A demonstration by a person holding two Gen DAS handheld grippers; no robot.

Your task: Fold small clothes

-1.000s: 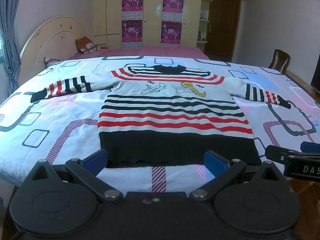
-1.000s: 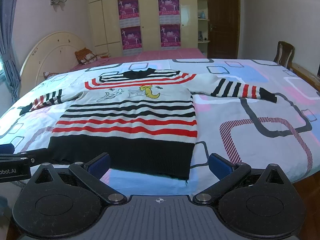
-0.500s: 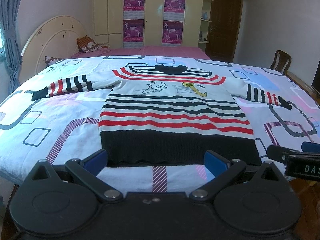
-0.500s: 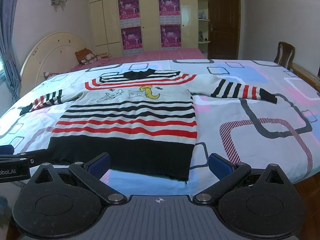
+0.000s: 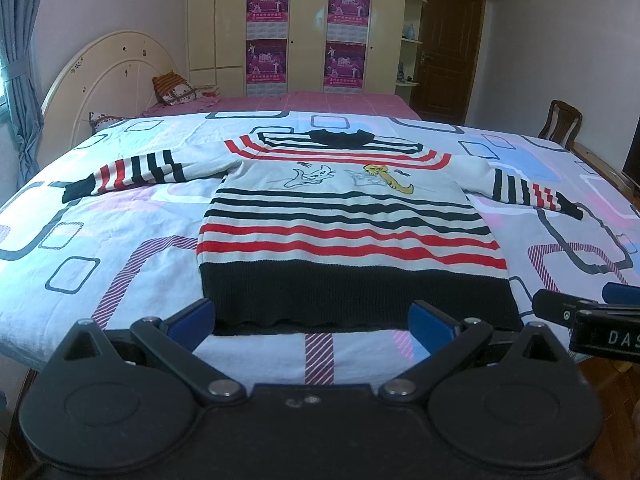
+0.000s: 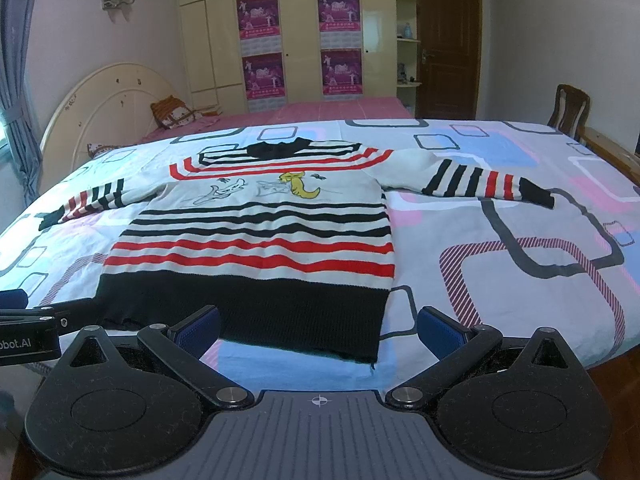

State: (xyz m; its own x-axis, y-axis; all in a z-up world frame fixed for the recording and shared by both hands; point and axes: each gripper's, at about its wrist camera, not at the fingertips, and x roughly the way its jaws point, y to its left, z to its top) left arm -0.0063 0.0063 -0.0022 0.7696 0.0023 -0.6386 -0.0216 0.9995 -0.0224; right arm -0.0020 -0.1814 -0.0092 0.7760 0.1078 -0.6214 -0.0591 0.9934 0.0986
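Progress: nothing is folded yet — your small knitted sweater with red, black and white stripes and a cartoon print lies flat, front up, both sleeves spread wide, no crease in it.
Left to do: by my reading, everything — sleeves in, then the body over.
Sweater position: on the near half of the bed, black hem just beside the near edge, collar away from you.
Left gripper: blue-padded fingers spread wide, holding nothing, just short of the hem.
Right gripper: fingers likewise apart and empty, at the hem's right corner.
Surface: a soft pale bedspread printed with rounded rectangles, smooth under the knit.
Room: a cream curved headboard to the left, a cream wardrobe with purple posters behind, a dark wooden door, a wooden chair at right.
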